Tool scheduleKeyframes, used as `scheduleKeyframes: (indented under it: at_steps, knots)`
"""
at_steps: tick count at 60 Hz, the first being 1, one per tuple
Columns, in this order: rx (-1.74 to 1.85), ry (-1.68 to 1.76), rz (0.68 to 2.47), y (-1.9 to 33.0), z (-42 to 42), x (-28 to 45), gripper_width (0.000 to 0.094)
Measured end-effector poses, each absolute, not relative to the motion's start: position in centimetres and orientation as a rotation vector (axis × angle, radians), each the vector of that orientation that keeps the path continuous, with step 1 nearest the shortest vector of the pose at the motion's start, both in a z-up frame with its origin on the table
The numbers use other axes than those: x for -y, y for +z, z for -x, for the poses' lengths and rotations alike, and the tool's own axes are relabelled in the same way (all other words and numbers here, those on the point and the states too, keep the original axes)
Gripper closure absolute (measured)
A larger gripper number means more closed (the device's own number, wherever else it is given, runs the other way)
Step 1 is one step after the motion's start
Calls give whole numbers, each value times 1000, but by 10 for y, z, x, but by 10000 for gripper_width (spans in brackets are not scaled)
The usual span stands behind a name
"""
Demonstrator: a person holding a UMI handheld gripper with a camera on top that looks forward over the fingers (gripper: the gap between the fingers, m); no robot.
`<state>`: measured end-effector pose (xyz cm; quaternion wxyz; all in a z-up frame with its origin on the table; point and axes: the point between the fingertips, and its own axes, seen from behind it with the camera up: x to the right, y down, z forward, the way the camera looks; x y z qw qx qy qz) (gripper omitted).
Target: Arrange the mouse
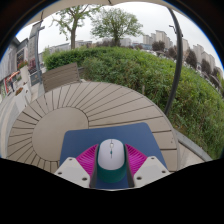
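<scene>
A white mouse [111, 153] with a dark teal lower body sits between my gripper's [111, 166] two fingers. Both magenta pads [88, 159] press against its sides, so the gripper is shut on it. The mouse is held over the near edge of a blue mouse pad [100, 133], which lies on a round slatted wooden table [70, 105]. I cannot tell whether the mouse's underside touches the pad.
The table's slats fan out beyond and to the left of the pad. A wooden bench [60, 75] stands past the table at the left. A green hedge [140, 70], a thin dark pole [176, 60], trees and buildings lie beyond.
</scene>
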<state>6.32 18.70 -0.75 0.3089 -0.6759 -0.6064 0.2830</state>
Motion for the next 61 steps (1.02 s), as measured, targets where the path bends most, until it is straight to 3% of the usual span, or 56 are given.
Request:
scheduleKeyframes:
  at_steps: [7,9,11,12,14,25,35,42,51,61]
  knots:
    - [1605,763,1791,-12,-63,-188,407]
    - [1602,765,1810,-11,-64,-188,300]
    - [1592,746,1839,-9,-67,-193,105]
    - [1586,736,1852,-6,-68,-195,77]
    - [1563,728,1876,3,-71,-198,116]
    - [1499,580,1987,80,-127,-211,84]
    - [1594,527,1957,152,-193,-188,90]
    - [1623,563,1932,182,-221,-177,93]
    - [1629,598,1940,194,-234,-170,92]
    - [1636,568,1939,185,-235,-170,83]
